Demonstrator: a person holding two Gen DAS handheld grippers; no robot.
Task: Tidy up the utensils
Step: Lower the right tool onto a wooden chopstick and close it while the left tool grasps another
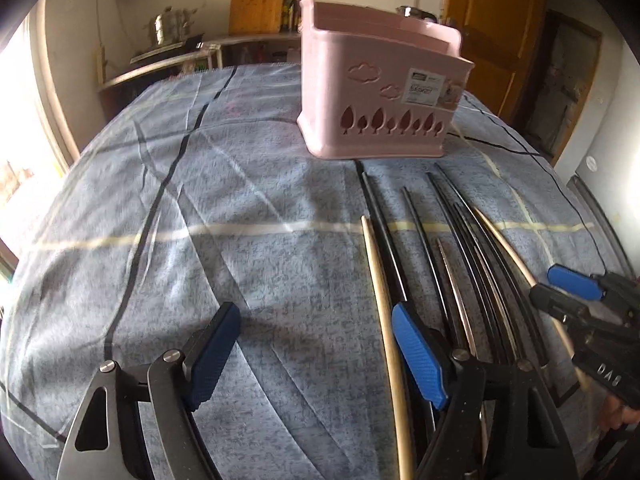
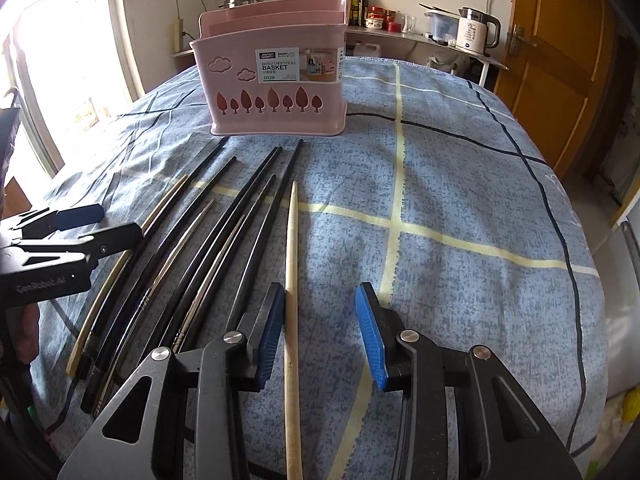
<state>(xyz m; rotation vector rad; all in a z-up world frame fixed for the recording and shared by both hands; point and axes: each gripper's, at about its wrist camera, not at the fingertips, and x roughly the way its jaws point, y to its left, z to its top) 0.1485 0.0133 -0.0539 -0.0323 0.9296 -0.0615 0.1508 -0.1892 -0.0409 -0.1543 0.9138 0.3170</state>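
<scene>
Left gripper (image 1: 316,354): jaws wide, empty, beside the chopsticks (image 2: 224,236) on the cloth (image 2: 460,200). Right gripper (image 2: 320,336): part open, straddling one wooden chopstick (image 2: 291,280), unclamped. Pink basket (image 2: 276,76) beyond looks empty, interior hidden; sorting apparently unstarted.

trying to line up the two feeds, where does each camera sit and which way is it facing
Left wrist: on the left gripper, angled down across the blue checked cloth toward the pink chopstick basket; its open fingers straddle bare cloth, right gripper at right edge.
Right wrist: on the right gripper, facing the basket; open fingers around a wooden chopstick, left gripper at left edge.
Shared: basket, cloth, row of chopsticks.
</scene>
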